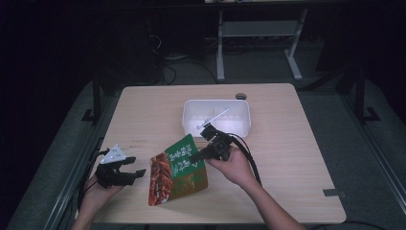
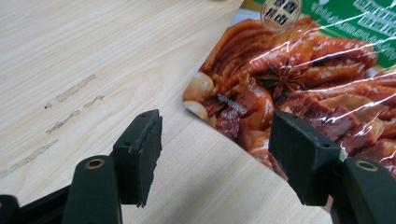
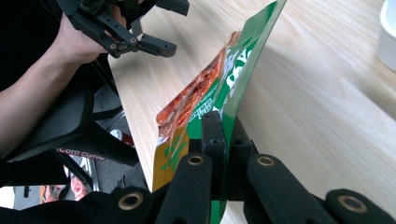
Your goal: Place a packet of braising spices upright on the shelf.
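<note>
We see our right gripper [image 1: 203, 154] clamped on the green edge of the pouch [image 1: 177, 170], a glossy food bag printed green at one end and with red-brown braised meat at the other. In the right gripper view the jaws stand pressed together on the thin edge of the pouch [image 3: 219, 93], which rises on edge from them toward the far side of the table [image 3: 317, 107]. From the high view the pouch sits tilted near the front middle of the table [image 1: 287, 143], its lower end down by the tabletop and its green end lifted at the gripper. Our left gripper [image 1: 128, 168] is at the front left, just beside the pouch but apart from it, its jaws spread wide with nothing between them. In the left gripper view the pouch [image 2: 299, 84] lies just past the jaws, its corner beyond the gap and its meat picture behind one jaw, bare wood between them. A white bin [image 1: 191, 108] stands behind the pouch, near the table's middle, well apart from our left gripper.
</note>
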The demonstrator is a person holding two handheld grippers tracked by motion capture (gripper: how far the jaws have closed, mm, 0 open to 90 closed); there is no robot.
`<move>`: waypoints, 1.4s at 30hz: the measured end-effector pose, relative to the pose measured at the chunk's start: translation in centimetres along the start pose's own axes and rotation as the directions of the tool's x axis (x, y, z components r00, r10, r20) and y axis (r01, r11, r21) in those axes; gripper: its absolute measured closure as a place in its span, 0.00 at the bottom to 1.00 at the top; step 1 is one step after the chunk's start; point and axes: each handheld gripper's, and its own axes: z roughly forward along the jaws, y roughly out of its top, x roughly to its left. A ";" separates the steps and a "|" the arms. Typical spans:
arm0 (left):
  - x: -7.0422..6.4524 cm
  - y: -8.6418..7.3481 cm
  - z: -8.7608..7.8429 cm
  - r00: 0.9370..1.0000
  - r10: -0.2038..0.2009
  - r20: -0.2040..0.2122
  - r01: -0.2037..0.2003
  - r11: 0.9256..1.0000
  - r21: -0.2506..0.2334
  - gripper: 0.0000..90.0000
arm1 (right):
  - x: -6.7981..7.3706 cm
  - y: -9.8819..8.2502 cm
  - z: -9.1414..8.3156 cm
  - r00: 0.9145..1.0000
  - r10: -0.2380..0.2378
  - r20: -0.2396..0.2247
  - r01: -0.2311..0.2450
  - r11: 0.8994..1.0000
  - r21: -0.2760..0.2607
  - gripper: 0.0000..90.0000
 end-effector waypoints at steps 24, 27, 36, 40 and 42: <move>0.2 -0.1 0.0 1.000 -0.006 -0.010 0.006 1.000 0.003 0.38 | 3.3 3.1 -6.1 0.998 -0.056 -0.004 0.056 0.998 0.000 1.00; 0.2 -0.1 0.1 1.000 -0.006 -0.011 0.006 1.000 0.007 0.38 | 3.9 3.6 -7.0 0.997 -0.066 0.028 0.066 0.998 0.015 1.00; 0.2 -0.2 0.1 1.000 -0.006 -0.011 0.006 1.000 0.015 0.38 | 4.7 5.4 -9.8 0.990 -0.091 0.106 0.089 0.996 0.020 1.00; 0.3 -0.2 0.1 1.000 -0.005 -0.012 0.006 1.000 0.014 0.38 | 4.6 6.0 -11.1 0.989 -0.083 0.120 0.082 0.997 0.009 1.00; 0.3 -0.2 0.1 1.000 -0.009 -0.013 0.009 1.000 0.009 0.37 | 4.4 6.4 -11.8 0.988 -0.079 0.135 0.079 0.997 0.005 1.00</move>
